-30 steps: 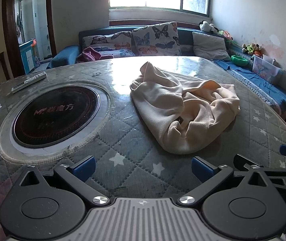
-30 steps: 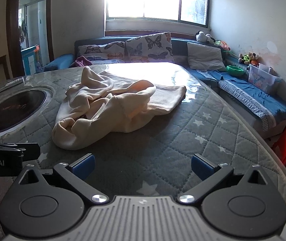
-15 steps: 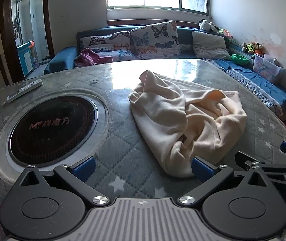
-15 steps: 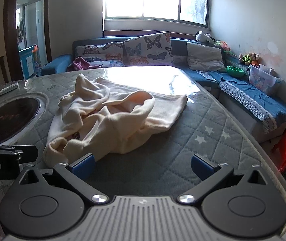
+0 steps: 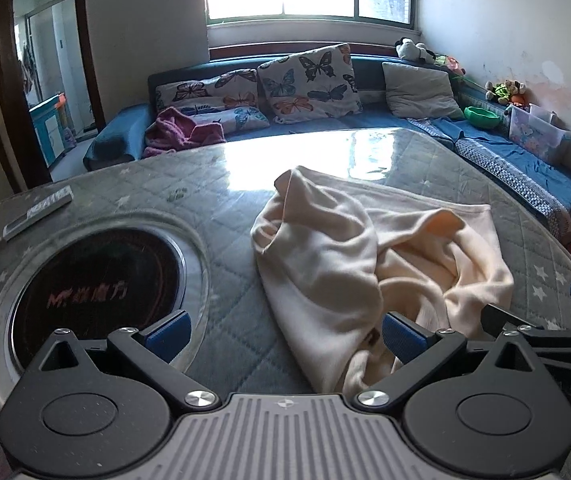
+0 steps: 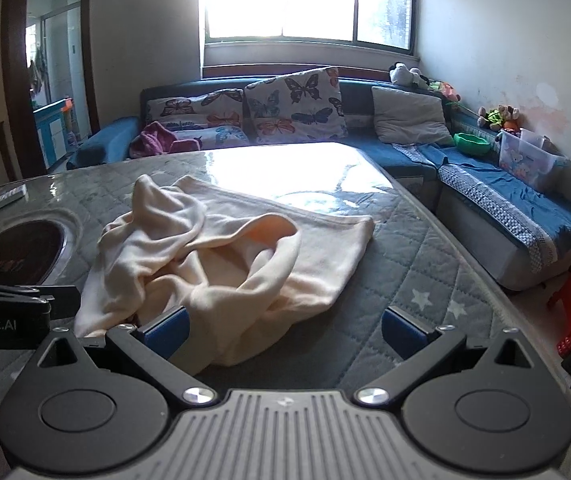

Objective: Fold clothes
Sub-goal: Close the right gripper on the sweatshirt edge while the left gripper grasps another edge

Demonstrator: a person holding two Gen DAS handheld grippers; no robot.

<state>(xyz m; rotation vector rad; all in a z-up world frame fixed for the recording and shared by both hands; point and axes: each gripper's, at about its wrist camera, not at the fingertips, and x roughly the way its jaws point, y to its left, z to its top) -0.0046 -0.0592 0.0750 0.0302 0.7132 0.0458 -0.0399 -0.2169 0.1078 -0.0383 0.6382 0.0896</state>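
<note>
Both grippers low over table [image 5: 221,200]; cream garment [image 5: 349,264] crumpled mid-table, near edge hidden behind left gripper [image 5: 283,334] fingers. Left and right gripper [image 6: 283,330] spread wide, holding nothing.

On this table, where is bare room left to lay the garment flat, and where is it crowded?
Free: the quilted cover right of the cream garment out to the table edge, and the glossy strip beyond it toward the sofa. Crowded: the round cooktop and a remote fill the left; both open tools, left tool and right tool, hover at the near edge.
</note>
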